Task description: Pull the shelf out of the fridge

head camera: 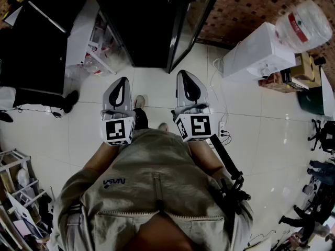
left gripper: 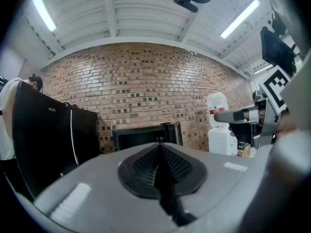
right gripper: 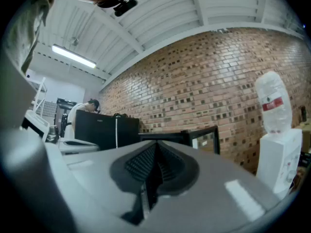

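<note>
Both grippers are waiting shut and empty in front of the open fridge.

The person is standing on the white tiled floor [head camera: 261,140], holding the left gripper [head camera: 123,80] and the right gripper [head camera: 185,73] side by side near the body. Both are pointing toward the low black fridge [head camera: 149,30] ahead and are well apart from it. Each gripper's jaws are pressing together with nothing between them. The fridge's glass door [head camera: 192,22] is hanging open at its right side. The inside is showing only darkness, so the shelf cannot be made out. A white water dispenser [head camera: 256,54] carrying a bottle [head camera: 303,19] is standing to the right, against the brick wall [head camera: 246,4].
</note>
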Demonstrator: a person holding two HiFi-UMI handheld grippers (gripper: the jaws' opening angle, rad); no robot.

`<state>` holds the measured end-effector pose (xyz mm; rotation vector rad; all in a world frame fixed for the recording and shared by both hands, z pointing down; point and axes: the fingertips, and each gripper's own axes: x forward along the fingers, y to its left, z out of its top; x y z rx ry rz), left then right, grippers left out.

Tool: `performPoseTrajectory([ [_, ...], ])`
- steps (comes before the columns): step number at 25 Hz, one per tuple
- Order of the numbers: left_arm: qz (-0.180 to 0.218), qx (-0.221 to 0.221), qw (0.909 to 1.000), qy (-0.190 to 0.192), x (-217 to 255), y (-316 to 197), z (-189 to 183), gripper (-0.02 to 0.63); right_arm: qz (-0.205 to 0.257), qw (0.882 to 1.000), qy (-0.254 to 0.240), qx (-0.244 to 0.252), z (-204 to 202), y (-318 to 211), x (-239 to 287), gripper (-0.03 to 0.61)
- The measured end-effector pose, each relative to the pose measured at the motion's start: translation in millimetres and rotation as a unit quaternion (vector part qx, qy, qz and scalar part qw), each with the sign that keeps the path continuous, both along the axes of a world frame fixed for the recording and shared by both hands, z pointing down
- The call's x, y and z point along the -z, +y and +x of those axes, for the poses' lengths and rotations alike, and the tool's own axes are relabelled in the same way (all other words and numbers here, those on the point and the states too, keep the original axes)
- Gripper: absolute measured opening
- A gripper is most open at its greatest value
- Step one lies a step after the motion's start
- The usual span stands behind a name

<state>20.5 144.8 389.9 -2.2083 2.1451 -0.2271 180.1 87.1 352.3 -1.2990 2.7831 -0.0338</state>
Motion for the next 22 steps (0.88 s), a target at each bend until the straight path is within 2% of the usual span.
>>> performPoseTrajectory([
  [5,0.001,-0.018,0.9998,0.007,-6.6,-55.2,-29.6,0.006,0.008,1.0,0.007,-0.016,-33.2,-43.0,4.1,0.0],
  [12,-0.009,-0.061,0.998,0.014,-16.2,-171.9,-79.0,0.023,0.009,0.998,0.038,-0.045,-83.4,-127.8,17.5,0.0],
  [15,-0.026,-0.081,0.9957,0.036,-30.9,-216.4,-107.2,0.04,0.001,0.997,0.05,-0.064,-104.7,-155.5,16.6,0.0],
  [16,-0.033,-0.088,0.9941,0.054,-37.5,-230.7,-116.4,0.051,-0.004,0.996,0.053,-0.07,-111.8,-163.7,14.4,0.0],
  [18,-0.051,-0.103,0.987,0.113,-52.3,-258.5,-131.4,0.071,-0.013,0.995,0.06,-0.082,-124.6,-177.3,10.4,0.0],
  [22,-0.096,-0.139,0.9539,0.248,-84.5,-316.0,-146.0,0.094,-0.017,0.991,0.08,-0.102,-145.8,-195.5,13.1,0.0],
])
